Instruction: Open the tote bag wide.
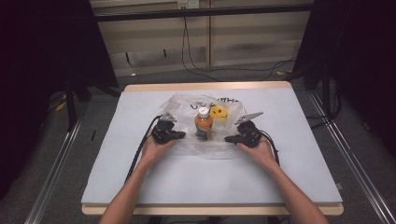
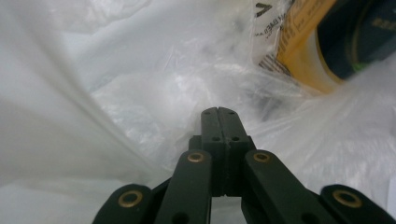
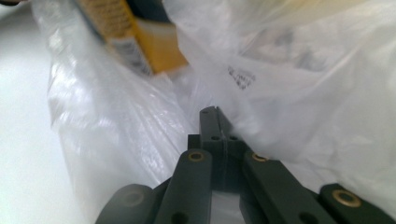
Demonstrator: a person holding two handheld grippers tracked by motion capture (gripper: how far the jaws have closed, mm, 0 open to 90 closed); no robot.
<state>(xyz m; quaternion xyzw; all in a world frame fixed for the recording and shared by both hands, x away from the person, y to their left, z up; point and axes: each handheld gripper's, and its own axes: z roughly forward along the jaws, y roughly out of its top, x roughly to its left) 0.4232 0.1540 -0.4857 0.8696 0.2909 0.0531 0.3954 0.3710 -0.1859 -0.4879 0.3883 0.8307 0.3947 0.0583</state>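
Both grippers, left and right, are clamping the plastic bag film with jaws fully closed. We are flanking the upright orange bottle standing inside it at the table centre. Uneven pulling could be toppling it.

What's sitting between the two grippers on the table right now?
In the high view, an orange bottle with a white cap stands between the left gripper and right gripper, on the clear plastic bag that both are pinching.
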